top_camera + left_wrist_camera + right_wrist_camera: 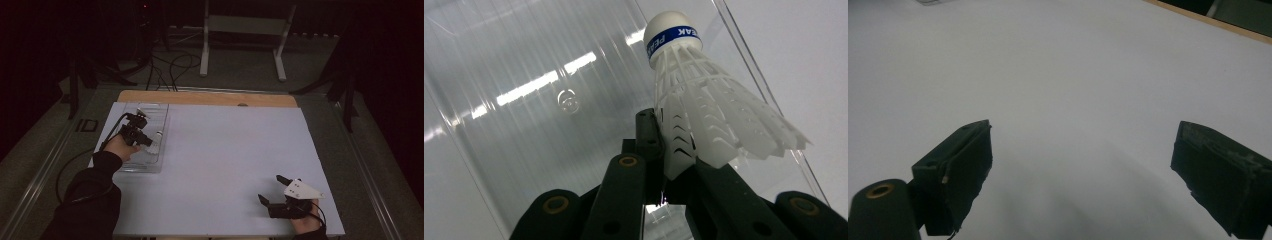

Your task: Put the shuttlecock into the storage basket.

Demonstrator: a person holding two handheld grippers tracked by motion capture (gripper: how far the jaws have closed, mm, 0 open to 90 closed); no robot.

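**Shuttlecock pinched over the clear tray**

The left gripper pinches a white plastic shuttlecock by the edge of its skirt, its jaws pressed onto the ribbed plastic. The shuttlecock tilts with its white cork tip pointing away from the jaws. A blue band runs round the cork, with white letters seen upside down; "PEAK" can be read, and the rest curves out of sight. Beneath it lies a clear tray, its ribbed floor catching streaks of light. A small round moulded mark sits in the floor, too faint to read.

In the high view the left gripper sits over the tray at the table's left side, with the shuttlecock at its tip above the tray's right half.

The right gripper rests well apart at the table's near right corner. Its jaws stand spread wide over bare white tabletop, holding nothing.
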